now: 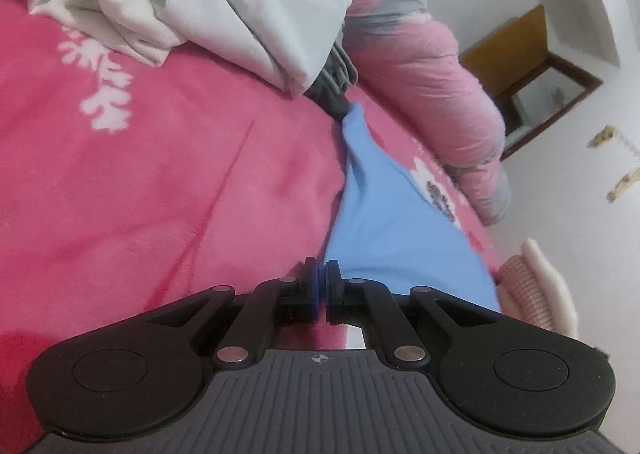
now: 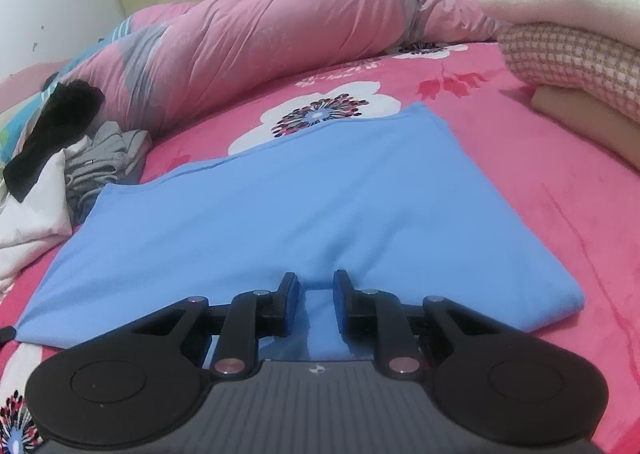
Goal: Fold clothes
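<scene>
A light blue garment (image 2: 300,205) lies folded flat on the pink flowered bed cover (image 2: 520,193). My right gripper (image 2: 316,290) sits at its near edge with the jaws a narrow gap apart. A ridge of the blue cloth stands between the pads, and I see no firm pinch. In the left wrist view the blue garment (image 1: 384,221) stretches away from my left gripper (image 1: 322,270). That gripper is shut, and the cloth's near corner runs into its closed pads.
A crumpled white cloth pile (image 1: 200,5), a grey garment (image 2: 100,161) and a black one (image 2: 52,125) lie at the blue garment's far end. A rolled pink duvet (image 2: 260,33) runs along the back. A checked pink and cream blanket (image 2: 572,61) is at the right.
</scene>
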{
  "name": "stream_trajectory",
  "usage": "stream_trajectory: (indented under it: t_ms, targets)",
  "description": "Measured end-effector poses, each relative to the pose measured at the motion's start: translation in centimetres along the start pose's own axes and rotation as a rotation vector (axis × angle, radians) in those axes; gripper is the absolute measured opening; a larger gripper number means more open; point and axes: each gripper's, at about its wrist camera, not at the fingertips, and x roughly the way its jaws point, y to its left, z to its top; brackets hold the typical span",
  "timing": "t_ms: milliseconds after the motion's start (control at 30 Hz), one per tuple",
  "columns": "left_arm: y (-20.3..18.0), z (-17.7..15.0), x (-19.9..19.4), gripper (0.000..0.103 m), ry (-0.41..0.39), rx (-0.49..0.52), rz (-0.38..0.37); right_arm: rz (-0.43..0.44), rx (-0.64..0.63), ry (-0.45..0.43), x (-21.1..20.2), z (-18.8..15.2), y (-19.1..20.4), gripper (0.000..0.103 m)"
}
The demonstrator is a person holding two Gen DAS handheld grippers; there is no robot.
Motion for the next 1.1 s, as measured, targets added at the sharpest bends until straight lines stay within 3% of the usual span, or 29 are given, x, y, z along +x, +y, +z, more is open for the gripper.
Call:
stream_trajectory:
  t_ms: [100, 167, 233, 500, 533, 567, 700, 967, 1000, 1067, 1100]
  targets:
    - [0.1, 1.1, -0.6, 0.008, -0.022, 0.006, -0.004, 0.004, 0.003, -0.005, 0.0, -0.1, -0.1, 0.019]
    - [-0.4, 2.4, 0.0, 0.027, -0.018, 0.019, -0.018, 0.009, 0.010, -0.010, 0.0, -0.2, -0.2, 0.020]
    - [-1.1, 3.7, 1.1, 0.031, -0.006, 0.038, -0.034, 0.009, 0.012, -0.015, 0.0, -0.3, -0.2, 0.019]
    - [-2.5, 5.8, 8.3, 0.027, 0.123, 0.071, 0.005, 0.009, 0.013, -0.022, -0.1, -0.4, -0.2, 0.020]
    - [-2.5, 5.7, 8.5, 0.010, 0.119, 0.069, 0.013, 0.010, 0.013, -0.023, -0.1, -0.4, -0.2, 0.020]
    - [-2.2, 5.7, 8.3, 0.000, 0.109, 0.051, 0.018, 0.010, 0.012, -0.024, -0.1, -0.4, -0.2, 0.020]
    - [-0.5, 5.6, 7.0, 0.000, 0.065, -0.049, 0.020, 0.007, 0.006, -0.027, -0.1, -0.4, -0.1, 0.020]
    - [0.8, 5.5, 5.5, 0.001, 0.053, -0.096, -0.024, 0.009, 0.009, -0.033, -0.1, -0.6, -0.1, 0.020]
    - [0.9, 5.6, 5.0, 0.003, 0.048, -0.102, -0.034, 0.011, 0.012, -0.034, -0.1, -0.6, -0.1, 0.020]
    - [0.6, 5.2, 3.7, 0.021, 0.047, -0.079, -0.051, 0.018, 0.019, -0.037, -0.1, -0.6, -0.3, 0.020]
    - [0.2, 4.9, 3.1, 0.024, 0.056, -0.055, -0.059, 0.022, 0.023, -0.038, -0.1, -0.6, -0.4, 0.020]
